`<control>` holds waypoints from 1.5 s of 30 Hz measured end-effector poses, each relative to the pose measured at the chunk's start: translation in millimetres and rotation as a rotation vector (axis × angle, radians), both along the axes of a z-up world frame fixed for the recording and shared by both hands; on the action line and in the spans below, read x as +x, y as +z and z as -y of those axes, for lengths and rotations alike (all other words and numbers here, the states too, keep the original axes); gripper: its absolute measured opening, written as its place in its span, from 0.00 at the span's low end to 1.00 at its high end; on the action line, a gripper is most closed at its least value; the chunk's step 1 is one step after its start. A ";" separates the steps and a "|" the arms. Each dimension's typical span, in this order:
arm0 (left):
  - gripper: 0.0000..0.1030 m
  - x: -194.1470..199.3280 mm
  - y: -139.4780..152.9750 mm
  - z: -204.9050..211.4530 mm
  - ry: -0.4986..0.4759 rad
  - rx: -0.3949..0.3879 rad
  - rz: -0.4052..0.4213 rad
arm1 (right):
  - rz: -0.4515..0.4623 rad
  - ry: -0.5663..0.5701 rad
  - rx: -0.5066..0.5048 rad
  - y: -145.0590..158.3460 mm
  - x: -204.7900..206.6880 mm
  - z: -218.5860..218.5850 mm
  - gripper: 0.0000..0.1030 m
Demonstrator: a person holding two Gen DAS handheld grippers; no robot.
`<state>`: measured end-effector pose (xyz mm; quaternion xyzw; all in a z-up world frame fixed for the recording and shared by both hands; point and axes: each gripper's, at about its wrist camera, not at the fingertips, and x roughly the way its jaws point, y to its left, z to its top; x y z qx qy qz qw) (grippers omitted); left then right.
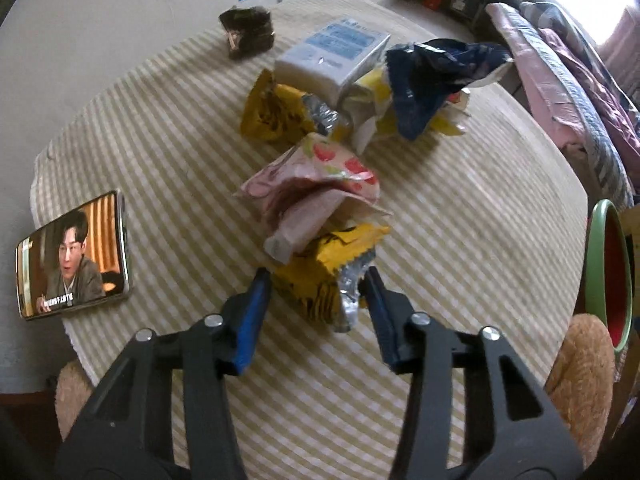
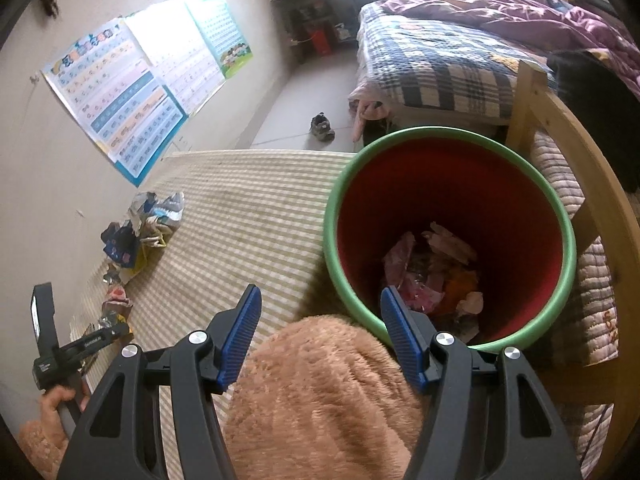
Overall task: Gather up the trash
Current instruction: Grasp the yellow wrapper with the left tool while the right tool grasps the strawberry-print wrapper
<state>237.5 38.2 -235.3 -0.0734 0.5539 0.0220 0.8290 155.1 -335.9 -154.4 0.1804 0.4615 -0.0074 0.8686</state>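
Note:
A crumpled yellow wrapper (image 1: 320, 268) with a silver inside lies on the striped tablecloth (image 1: 460, 220). My left gripper (image 1: 316, 276) points down over it, and its blue pads press on either side of it. Behind it lie a pink strawberry wrapper (image 1: 316, 188), a second yellow wrapper (image 1: 272, 114) and a blue wrapper (image 1: 424, 84). In the right wrist view my right gripper (image 2: 318, 296) stands open over the near rim of the red bin with a green rim (image 2: 332, 208), with nothing between its pads. Trash (image 2: 432, 276) lies at the bin's bottom.
A phone (image 1: 74, 254) playing video lies at the table's left edge. A white tissue pack (image 1: 332, 56) and a dark bundle (image 1: 246, 30) sit at the far side. Fuzzy brown fabric (image 2: 320, 392) is below my right gripper. A bed (image 2: 440, 60) stands behind the bin.

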 end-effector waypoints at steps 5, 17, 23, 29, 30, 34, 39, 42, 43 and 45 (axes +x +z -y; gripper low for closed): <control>0.30 -11.0 10.5 8.3 -0.066 -0.003 0.021 | -0.014 0.036 0.003 -1.9 8.3 -15.4 0.59; 0.30 -92.9 26.2 9.7 -0.227 0.029 0.030 | -0.004 0.384 0.060 -3.9 72.8 -157.8 0.59; 0.30 -94.3 26.1 16.7 -0.259 0.033 0.043 | -0.081 0.529 0.114 -29.0 110.1 -244.6 0.66; 0.30 -99.4 21.1 2.1 -0.218 -0.008 0.028 | -0.219 0.558 0.154 -59.3 142.1 -293.8 0.70; 0.30 -99.8 20.0 -0.9 -0.208 -0.017 0.024 | -0.236 0.554 0.157 -62.5 145.6 -297.4 0.70; 0.30 -100.4 15.0 -6.7 -0.193 -0.040 0.007 | -0.289 0.541 0.205 -74.1 155.3 -308.0 0.70; 0.30 -99.3 9.0 -6.5 -0.199 -0.046 -0.015 | -0.297 0.553 0.217 -77.4 158.4 -311.6 0.56; 0.30 -98.3 6.2 -8.5 -0.195 -0.050 -0.025 | -0.278 0.564 0.210 -73.0 151.3 -303.0 0.55; 0.30 -97.4 5.0 -7.9 -0.193 -0.050 -0.028 | -0.263 0.563 0.205 -69.1 147.7 -296.9 0.55; 0.30 -97.1 4.2 -8.5 -0.192 -0.052 -0.031 | -0.232 0.564 0.185 -60.7 139.7 -284.3 0.55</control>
